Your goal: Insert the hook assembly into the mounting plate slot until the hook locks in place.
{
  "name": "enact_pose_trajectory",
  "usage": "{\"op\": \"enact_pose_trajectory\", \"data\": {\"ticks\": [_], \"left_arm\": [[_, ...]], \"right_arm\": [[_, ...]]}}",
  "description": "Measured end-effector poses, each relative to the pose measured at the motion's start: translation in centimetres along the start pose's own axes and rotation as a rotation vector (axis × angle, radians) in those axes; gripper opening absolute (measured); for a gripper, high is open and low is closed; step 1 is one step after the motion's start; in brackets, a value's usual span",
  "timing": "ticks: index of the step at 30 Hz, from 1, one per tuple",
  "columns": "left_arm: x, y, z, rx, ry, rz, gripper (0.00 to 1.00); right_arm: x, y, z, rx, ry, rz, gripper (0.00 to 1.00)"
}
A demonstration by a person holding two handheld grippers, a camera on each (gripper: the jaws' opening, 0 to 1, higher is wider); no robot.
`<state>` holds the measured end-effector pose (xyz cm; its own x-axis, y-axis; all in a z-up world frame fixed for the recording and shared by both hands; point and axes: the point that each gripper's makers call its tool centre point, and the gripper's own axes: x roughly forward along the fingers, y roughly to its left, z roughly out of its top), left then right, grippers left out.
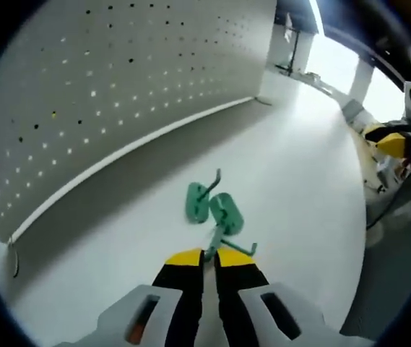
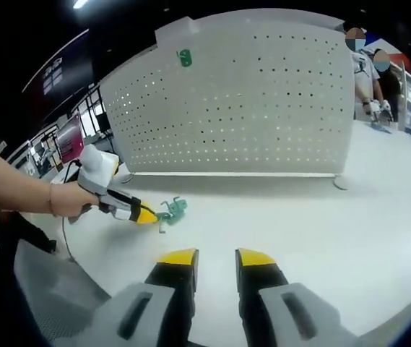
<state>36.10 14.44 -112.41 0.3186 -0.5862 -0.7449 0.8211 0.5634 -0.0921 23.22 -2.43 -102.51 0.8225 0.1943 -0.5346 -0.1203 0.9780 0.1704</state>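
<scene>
Two green plastic oval-plate hooks with grey metal wire prongs [image 1: 214, 206] lie touching each other on the white worktop [image 1: 299, 217], well short of the white perforated metal pegboard panel [image 1: 118, 79] standing upright at the back. The left tongs [image 1: 210, 255] have yellow tips nearly together, pinched on a thin wire end of the nearer hook; in the right gripper view the same left tongs [image 2: 147, 215] reach in from the left and meet the green pair [image 2: 172, 210], with the person's hand [image 2: 71, 199] behind them. The right tongs [image 2: 216, 254] hang spread apart, holding nothing, above bare worktop. One more small green hook [image 2: 184, 57] is already hung near the top edge of the panel.

Risks from here:
- The grip sits on a thin wire end, not the plate, so the hook could swivel or slip out on lifting.
- The two hooks touch and may be tangled, so lifting one may drag the second or flick it away.
- With a swivelled hook the prongs would meet the panel holes at an angle and jam or not lock.
- The panel stands free on the worktop; I cannot tell how it is braced, so a hard push might shift it.
- The right tongs are idle; steadying the spare hook looks sensible.
</scene>
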Motion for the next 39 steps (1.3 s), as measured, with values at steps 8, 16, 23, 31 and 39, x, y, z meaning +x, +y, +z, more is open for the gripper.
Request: {"op": "enact_pose_trajectory", "data": {"ticks": [8, 16, 23, 31, 39], "left_arm": [[0.0, -0.3, 0.3, 0.026, 0.000, -0.002, 0.04], [-0.2, -0.5, 0.2, 0.007, 0.006, -0.006, 0.04], [-0.6, -0.6, -0.3, -0.023, 0.019, -0.013, 0.03], [-1.2, -1.0, -0.2, -0.106, 0.009, -0.033, 0.03], [-2.2, -0.9, 0.2, -0.128, -0.007, -0.035, 0.03]], "right_arm": [[0.1, 0.0, 0.0, 0.003, 0.000, -0.001, 0.18], [0.1, -0.1, 0.0, 0.014, 0.000, -0.002, 0.18], [0.2, 0.0, -0.1, 0.009, 0.007, 0.003, 0.18], [0.2, 0.1, -0.1, 0.006, 0.006, 0.005, 0.18], [0.1, 0.2, 0.0, 0.016, 0.003, 0.011, 0.18]]}}
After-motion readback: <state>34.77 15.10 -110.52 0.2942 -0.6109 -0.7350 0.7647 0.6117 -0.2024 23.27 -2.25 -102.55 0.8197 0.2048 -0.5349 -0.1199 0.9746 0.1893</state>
